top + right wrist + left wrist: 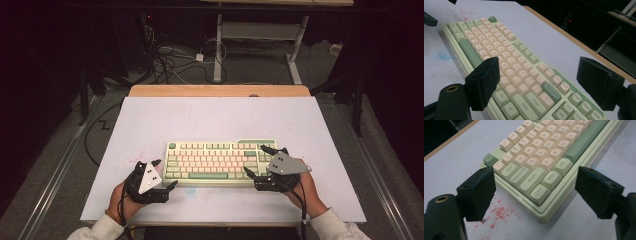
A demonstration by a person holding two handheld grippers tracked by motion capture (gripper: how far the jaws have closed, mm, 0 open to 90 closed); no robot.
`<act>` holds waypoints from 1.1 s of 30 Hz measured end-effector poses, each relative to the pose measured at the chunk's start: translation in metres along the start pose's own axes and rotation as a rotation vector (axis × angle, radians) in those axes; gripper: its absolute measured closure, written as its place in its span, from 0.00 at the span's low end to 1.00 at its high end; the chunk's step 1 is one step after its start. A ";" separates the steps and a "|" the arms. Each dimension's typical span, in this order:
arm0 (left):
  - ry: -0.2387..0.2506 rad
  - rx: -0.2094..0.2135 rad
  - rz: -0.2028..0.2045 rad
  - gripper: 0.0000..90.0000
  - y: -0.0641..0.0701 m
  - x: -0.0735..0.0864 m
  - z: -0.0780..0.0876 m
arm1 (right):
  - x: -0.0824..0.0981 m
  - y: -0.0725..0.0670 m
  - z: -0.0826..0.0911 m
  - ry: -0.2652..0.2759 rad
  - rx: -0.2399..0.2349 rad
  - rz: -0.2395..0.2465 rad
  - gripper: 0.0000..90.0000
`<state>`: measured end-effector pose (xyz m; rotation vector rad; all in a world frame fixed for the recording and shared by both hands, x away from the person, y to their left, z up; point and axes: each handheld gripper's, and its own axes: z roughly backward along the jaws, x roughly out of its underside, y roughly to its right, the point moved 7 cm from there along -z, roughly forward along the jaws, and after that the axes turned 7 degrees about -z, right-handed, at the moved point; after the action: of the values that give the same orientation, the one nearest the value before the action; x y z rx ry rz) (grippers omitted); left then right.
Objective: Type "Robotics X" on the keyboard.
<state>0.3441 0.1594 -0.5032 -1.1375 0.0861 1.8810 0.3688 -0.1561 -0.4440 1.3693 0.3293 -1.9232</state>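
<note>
High view: a person's two hands each hold a tool at either end of a keyboard that lies flat on the white table.
Left tool: low at the keyboard's left end, just beside its front left corner, jaws apart with nothing between them.
Left gripper view: the keyboard's corner with the Ctrl, Win and Alt keys sits just ahead of the tool, between the lines of the two black jaws; neither jaw touches the casing as far as can be seen.
Red specks: scattered on the table just ahead of the jaw on this view's left, beside the keyboard's edge.
Keyboard: pale green casing, cream and green keys, long green space bar; it spans the gap between the two tools.
Right tool: over the keyboard's right end, jaws wide apart, gripping nothing.
Right gripper view: the Enter and Shift keys lie directly below and between the jaws; the jaw on this view's left hangs above the keys, the other above the far right corner.
Wooden edge: far rim of the table, well beyond both tools.
</note>
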 end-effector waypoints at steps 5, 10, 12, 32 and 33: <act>0.001 -0.002 0.003 0.18 0.000 0.000 0.000 | 0.005 0.006 0.010 0.012 0.021 -0.004 0.22; 0.003 -0.003 0.006 0.18 0.000 0.000 0.000 | 0.011 0.012 0.019 0.018 0.040 -0.009 0.22; 0.005 -0.005 0.008 0.18 -0.001 -0.001 0.001 | 0.014 0.013 0.023 0.023 0.047 -0.011 0.22; -0.007 0.050 0.032 0.84 -0.004 -0.004 0.008 | 0.041 0.017 0.048 -0.019 0.085 -0.009 0.21; -0.007 0.063 0.038 0.90 -0.004 -0.004 0.008 | 0.042 0.018 0.048 -0.021 0.090 -0.005 0.21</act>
<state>0.3419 0.1626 -0.4940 -1.0929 0.1630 1.9030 0.3402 -0.2145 -0.4590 1.4061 0.2387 -1.9757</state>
